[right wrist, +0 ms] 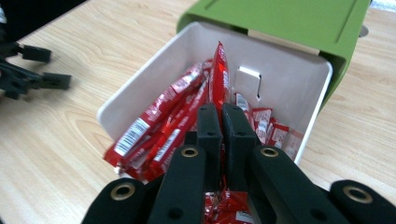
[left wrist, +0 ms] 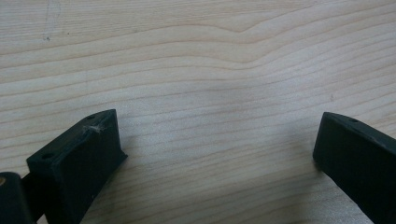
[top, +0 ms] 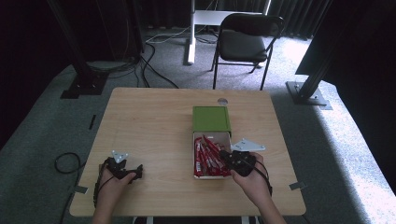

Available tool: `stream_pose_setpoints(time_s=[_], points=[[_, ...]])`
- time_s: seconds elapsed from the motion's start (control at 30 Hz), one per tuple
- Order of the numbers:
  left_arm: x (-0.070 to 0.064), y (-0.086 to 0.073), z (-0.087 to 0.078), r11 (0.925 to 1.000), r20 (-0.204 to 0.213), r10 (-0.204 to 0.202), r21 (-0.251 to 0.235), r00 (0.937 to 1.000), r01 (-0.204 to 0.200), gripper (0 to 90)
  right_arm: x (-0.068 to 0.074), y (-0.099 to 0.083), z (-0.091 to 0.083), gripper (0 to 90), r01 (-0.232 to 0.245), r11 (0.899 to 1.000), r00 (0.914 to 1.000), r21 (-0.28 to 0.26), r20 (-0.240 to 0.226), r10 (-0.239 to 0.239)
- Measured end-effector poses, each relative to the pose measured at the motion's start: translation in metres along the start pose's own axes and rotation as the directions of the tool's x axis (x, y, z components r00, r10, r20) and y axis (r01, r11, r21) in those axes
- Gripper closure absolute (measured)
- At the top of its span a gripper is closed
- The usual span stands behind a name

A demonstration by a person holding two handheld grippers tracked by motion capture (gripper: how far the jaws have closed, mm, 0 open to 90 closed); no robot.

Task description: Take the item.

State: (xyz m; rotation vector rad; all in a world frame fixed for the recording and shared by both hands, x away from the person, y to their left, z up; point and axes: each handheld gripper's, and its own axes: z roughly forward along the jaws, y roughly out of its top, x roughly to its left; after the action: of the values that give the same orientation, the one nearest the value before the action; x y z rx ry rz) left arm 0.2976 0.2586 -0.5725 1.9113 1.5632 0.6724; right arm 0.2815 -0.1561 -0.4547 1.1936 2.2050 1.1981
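Observation:
A white open box (top: 194, 154) stands right of the table's middle, heaped with several red sachets (top: 208, 158). Its green lid (top: 211, 118) lies joined at the far end. My right gripper (top: 226, 157) hangs over the box's right side, shut on one red sachet (right wrist: 219, 70) that stands up between the jaws of the right gripper (right wrist: 221, 109). The white box wall (right wrist: 289, 70) and green lid (right wrist: 280, 18) lie just beyond. My left gripper (top: 136, 172) rests low at the table's front left. In its own view the left gripper (left wrist: 215, 135) is open over bare wood.
The wooden table (top: 149, 121) has a small round hole (top: 222, 101) behind the green lid. A black folding chair (top: 243, 42) stands beyond the far edge, with cables on the carpet. The left gripper (right wrist: 46, 77) appears far off across the wood.

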Motion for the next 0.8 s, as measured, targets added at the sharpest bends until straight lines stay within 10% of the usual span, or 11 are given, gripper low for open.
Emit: stream_pose_setpoints(time_s=[0.8], points=[[0.000,0.000,0.000,1.0000,0.001,0.000,0.000,1.0000,0.000,1.9,-0.021,0.020,-0.036,86.8,-0.036,0.992,0.9986,-0.123,0.034,0.040]])
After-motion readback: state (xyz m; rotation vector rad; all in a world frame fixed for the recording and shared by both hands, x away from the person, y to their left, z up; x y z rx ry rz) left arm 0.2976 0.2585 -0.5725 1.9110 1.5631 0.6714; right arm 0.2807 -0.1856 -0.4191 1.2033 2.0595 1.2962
